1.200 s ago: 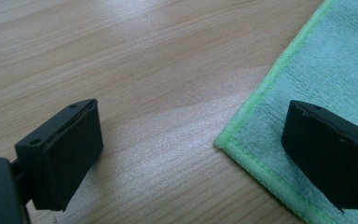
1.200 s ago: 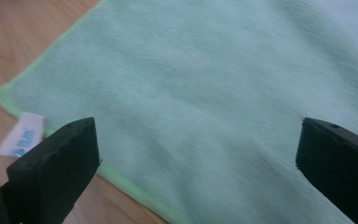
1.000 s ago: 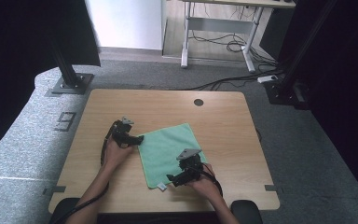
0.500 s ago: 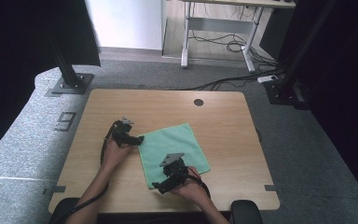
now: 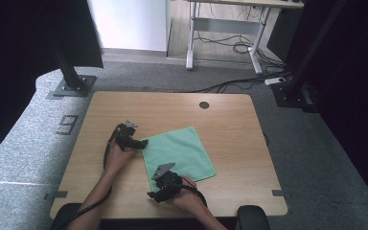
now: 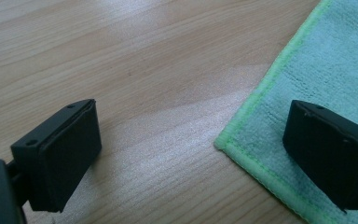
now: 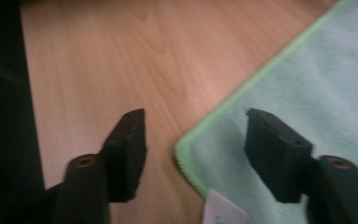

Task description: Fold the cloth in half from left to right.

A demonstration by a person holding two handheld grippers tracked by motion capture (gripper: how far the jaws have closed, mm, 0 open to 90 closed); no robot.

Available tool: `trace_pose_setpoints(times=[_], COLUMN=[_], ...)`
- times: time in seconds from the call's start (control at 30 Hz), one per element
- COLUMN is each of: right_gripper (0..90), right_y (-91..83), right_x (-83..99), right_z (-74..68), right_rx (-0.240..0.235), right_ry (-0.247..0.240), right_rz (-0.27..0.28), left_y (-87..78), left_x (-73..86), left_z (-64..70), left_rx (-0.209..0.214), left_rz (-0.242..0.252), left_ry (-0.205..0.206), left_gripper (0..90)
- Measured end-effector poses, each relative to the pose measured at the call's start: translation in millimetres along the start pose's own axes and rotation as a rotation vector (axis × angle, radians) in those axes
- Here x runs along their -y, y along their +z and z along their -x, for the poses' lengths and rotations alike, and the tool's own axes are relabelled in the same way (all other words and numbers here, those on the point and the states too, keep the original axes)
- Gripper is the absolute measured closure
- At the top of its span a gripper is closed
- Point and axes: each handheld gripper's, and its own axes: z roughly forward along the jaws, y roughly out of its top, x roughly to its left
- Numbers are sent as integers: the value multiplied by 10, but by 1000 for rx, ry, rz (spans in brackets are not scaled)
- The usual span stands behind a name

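Cloth: a green cloth (image 5: 178,151) lies flat on the wooden table (image 5: 230,120), near the person's side, a bit turned so its corners point out.
Left claw: the left gripper (image 5: 140,143) sits at the cloth's left corner. Its jaws are spread wide. In the left gripper view (image 6: 193,140) one jaw stands on bare wood and the other is over the cloth, with the corner (image 6: 221,143) in between.
Right claw: the right gripper (image 5: 155,195) is at the cloth's near corner, the one closest to the person. Its jaws are spread wide too. In the right gripper view (image 7: 193,140) the corner (image 7: 182,148) lies between the two jaws, one over wood and one over the cloth.
White tag: a little white tag (image 7: 223,210) peeks out at the cloth's near edge, just beside the right claw.
Step in hand: I think both claws are getting ready to pinch a corner each, maybe to fold or lift the cloth.
How to do it well: push each claw low, so the jaw on the wood side slides under the cloth's edge. Keep the corner right in the middle of the gap. Then squeeze gently.
Watch out: if a claw closes too high, it may only push the cloth and make it bunch up.
Both together: pinch the two corners at about the same time, so the cloth stays flat and does not twist.
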Motion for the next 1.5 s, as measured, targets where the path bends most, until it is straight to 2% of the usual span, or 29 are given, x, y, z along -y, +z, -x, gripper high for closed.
trace_pose_setpoints(times=[0.17, 0.23, 0.33, 0.43, 0.57, 0.6, 0.7, 0.83, 0.93, 1.03, 1.1, 1.17, 1.27, 1.37, 1.5], right_gripper=[606, 711, 793, 843, 855, 856, 857, 862, 862, 863, 863, 862, 863, 863, 863], right_y=[76, 70, 73, 82, 91, 98, 134, 183, 155, 67, -4, -74, -160, -229, -327], right_x=[5, -6, -15, -15, -21, -30, -76, -144, -188, -224, -242, -250, -231, -189, -122], right_z=[-50, -55, -55, -61, -61, -65, -80, -119, -129, -120, -110, -98, -74, -36, 16], right_rx=[42, 55, 70, 89, 91, 90, 75, 58, 48, 48, 50, 55, 58, 63, 86], right_ry=[-61, -58, -49, -46, -33, -35, -37, -44, -50, -46, -42, -42, -34, -15, 3], right_rz=[-35, -42, -46, -41, -35, -36, -40, -39, -19, 8, 26, 39, 52, 64, 80], left_y=[-11, -31, -73, -101, -123, -131, -175, -240, -289, -326, -344, -363, -384, -383, -350], left_x=[9, 23, 47, 42, 35, 36, 52, 71, 49, 11, -19, -55, -121, -203, -347], left_z=[3, 10, 49, 114, 122, 110, 56, -8, -26, 2, 37, 61, 92, 114, 186], left_rx=[2, 16, 56, 91, 141, 145, 125, 124, 118, 107, 88, 87, 101, 130, 150], left_rz=[4, 20, 47, 44, 25, 20, 5, 8, 23, 35, 39, 46, 55, 77, 80], left_ry=[1, 16, 58, 87, 81, 74, 67, 39, 28, 42, 68, 72, 78, 56, 67], left_gripper=[55, 100, 304, 542, 819, 843, 858, 860, 856, 852, 851, 851, 851, 851, 850])
